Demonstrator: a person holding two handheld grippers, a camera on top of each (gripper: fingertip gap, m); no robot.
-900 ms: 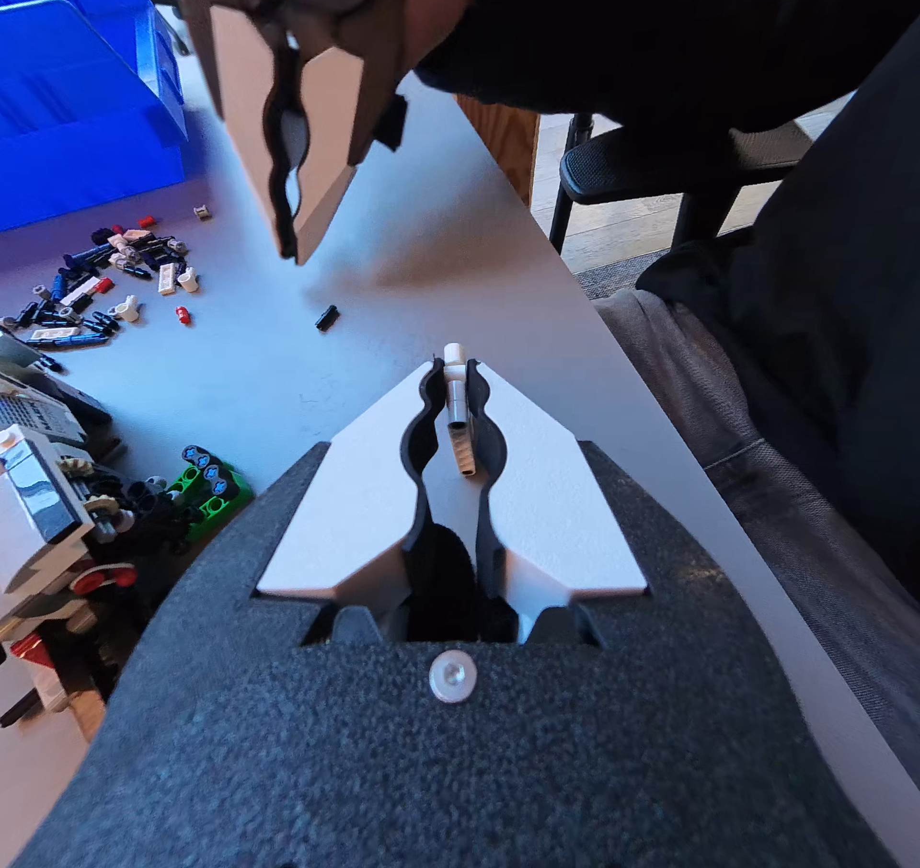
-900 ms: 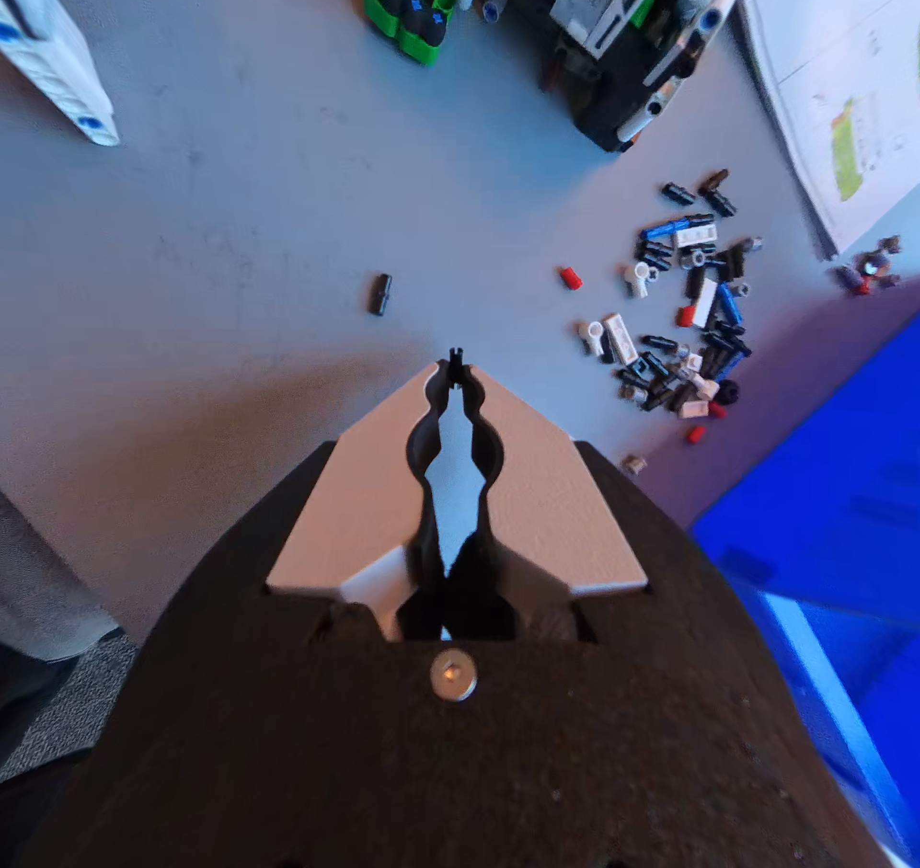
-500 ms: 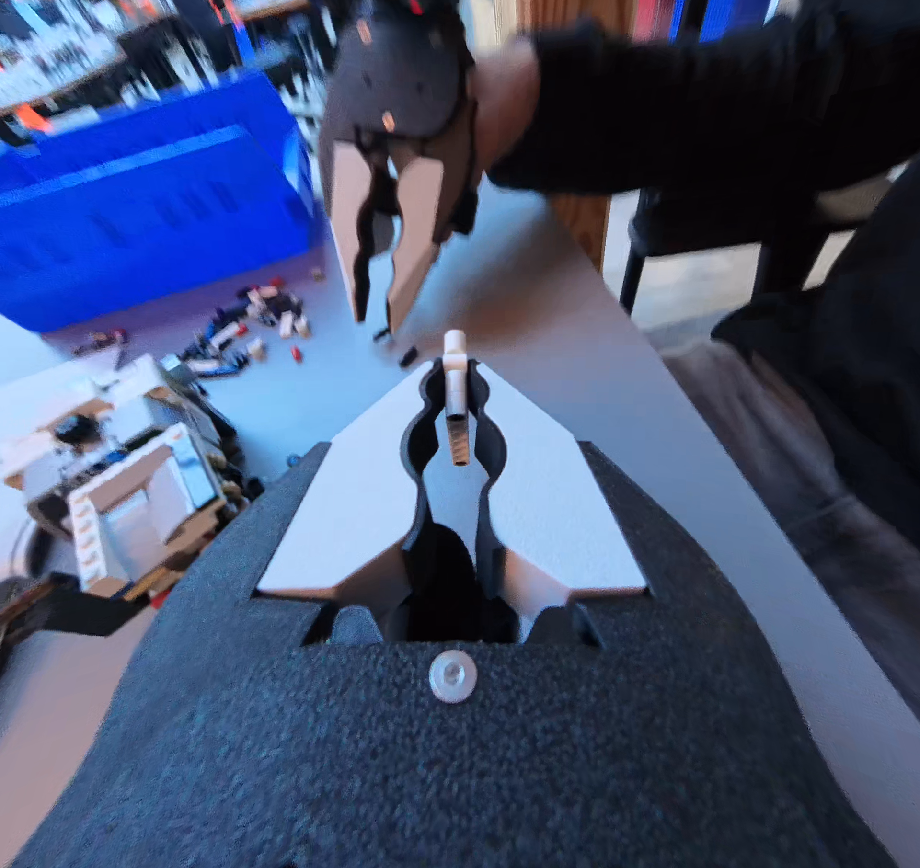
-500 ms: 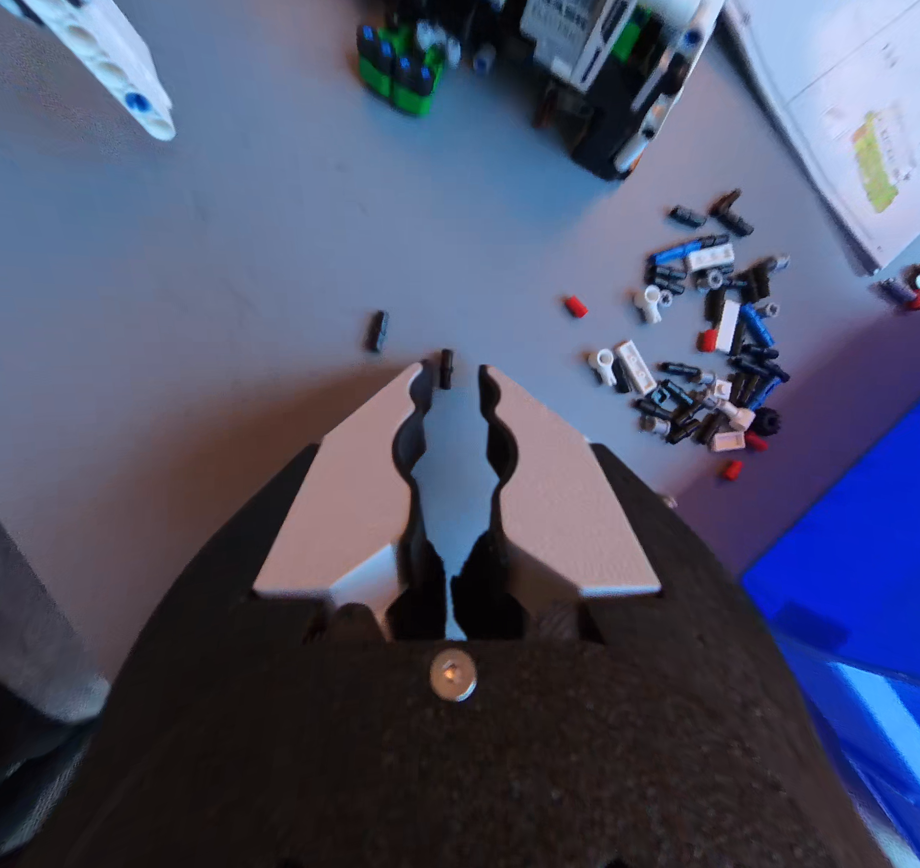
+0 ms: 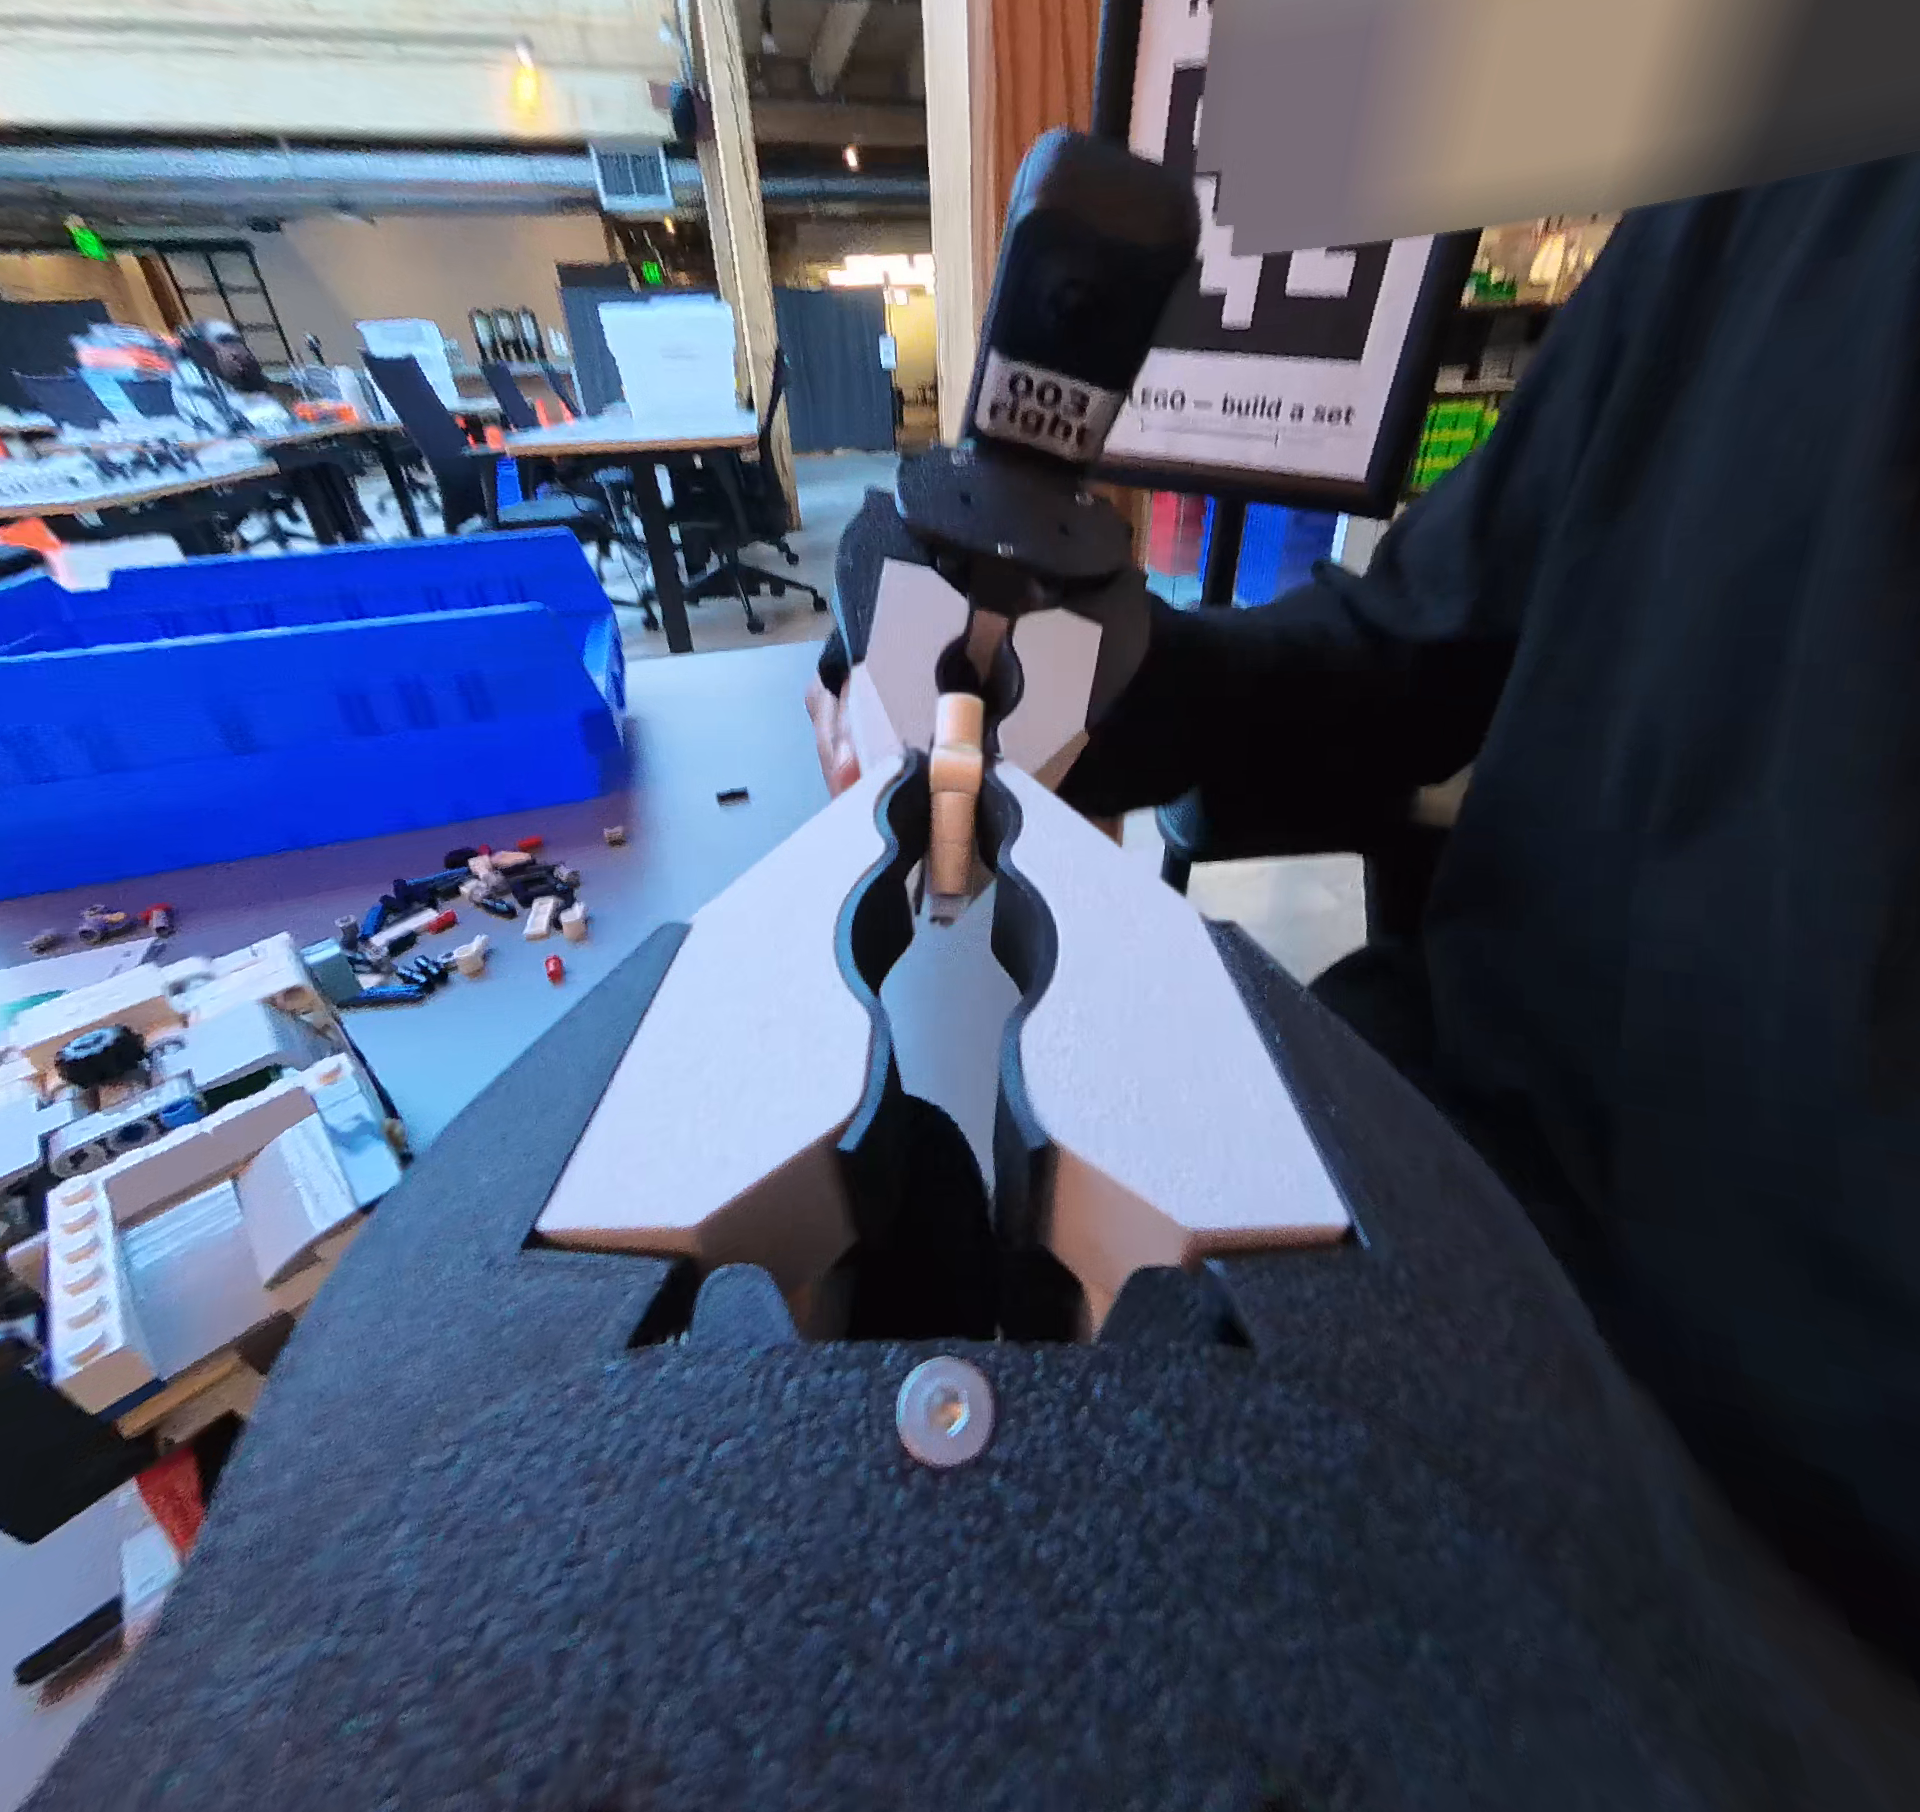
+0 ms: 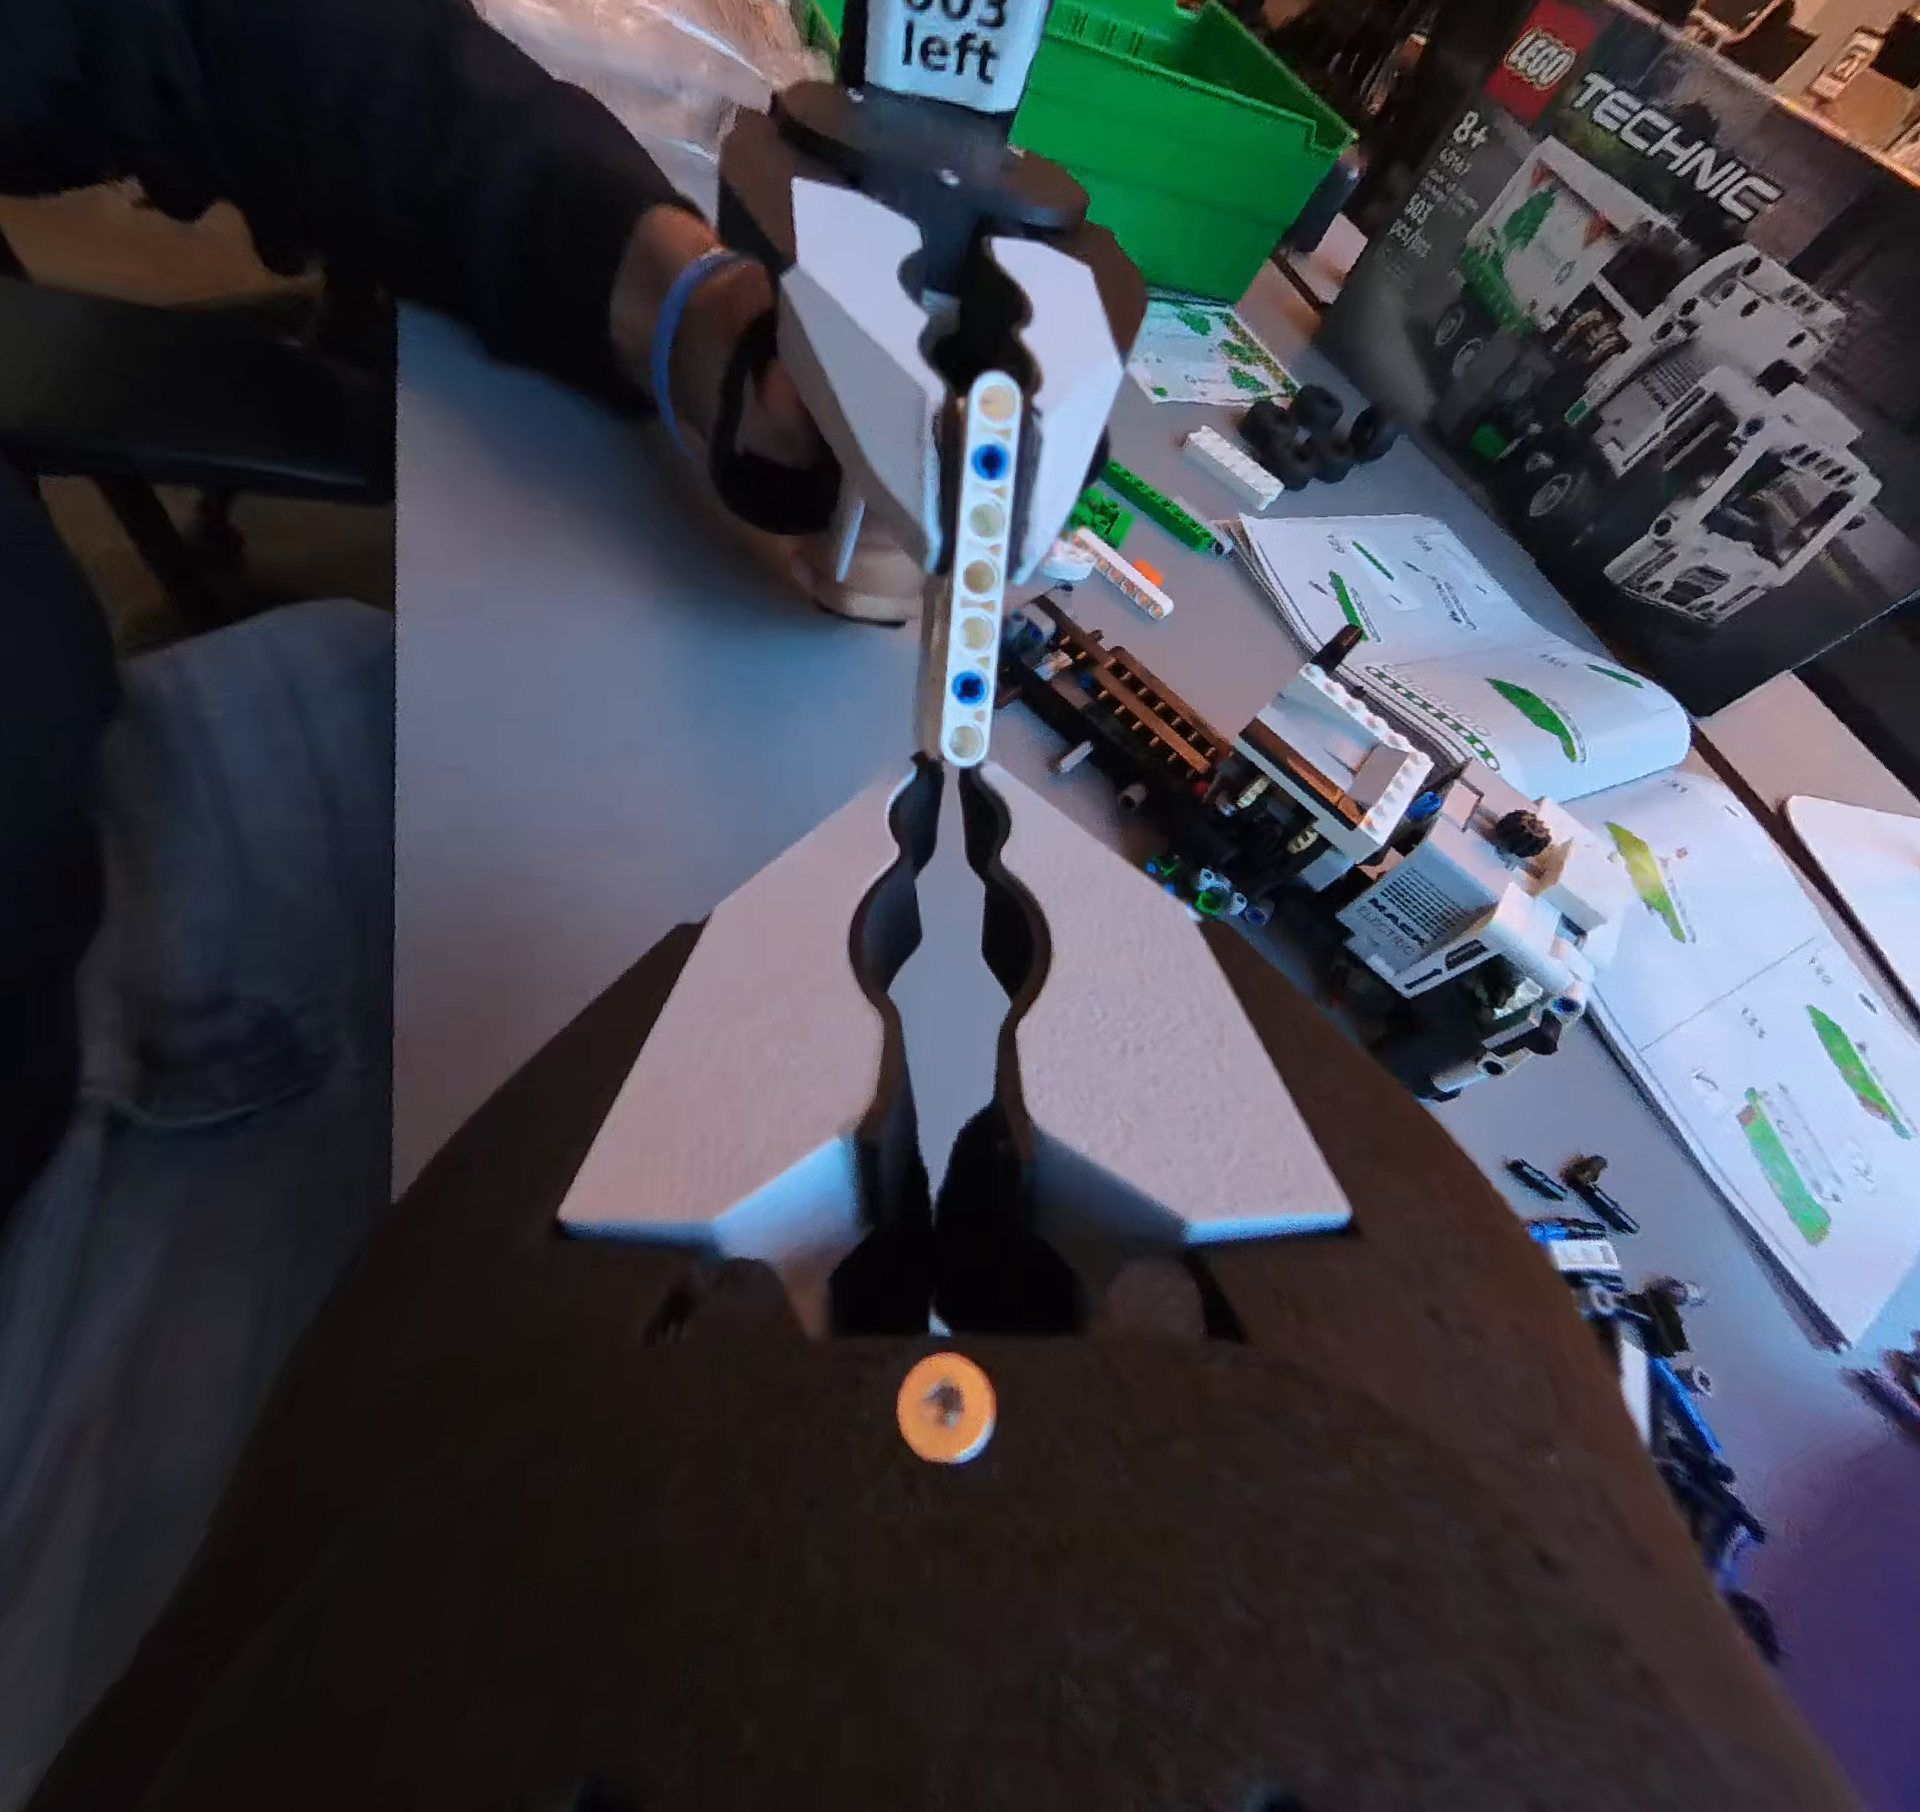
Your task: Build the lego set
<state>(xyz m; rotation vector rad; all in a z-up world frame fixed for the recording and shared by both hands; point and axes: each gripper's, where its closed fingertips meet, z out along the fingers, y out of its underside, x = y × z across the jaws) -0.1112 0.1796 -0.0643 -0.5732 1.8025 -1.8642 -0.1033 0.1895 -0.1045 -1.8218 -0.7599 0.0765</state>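
1. Right now my left gripper point(image 5: 951, 796) is clamped on a white Technic beam point(image 6: 979, 567); from the right wrist view I see its row of holes, with a blue pin in two of them, sticking out past the fingertips.
2. From the left wrist view I see the same beam point(image 5: 954, 806) edge-on, pinched between the wavy black pads near the tips.
3. My right gripper point(image 6: 951, 775) faces the left one tip to tip, both raised above the grey table point(image 6: 582, 682). Its tips sit almost together, right at the free end of the beam. I cannot tell whether anything small is pinched there.
4. Down on the table, the partly built white and black truck point(image 6: 1382, 858) sits beside the open instruction booklet point(image 6: 1558, 702).
5. A scatter of loose small pieces point(image 5: 468, 910) lies near the blue bin point(image 5: 312, 713), with one black pin point(image 5: 734, 795) off on its own.
6. Further back I see the set's box point(image 6: 1621, 308) and a green bin point(image 6: 1164, 121).
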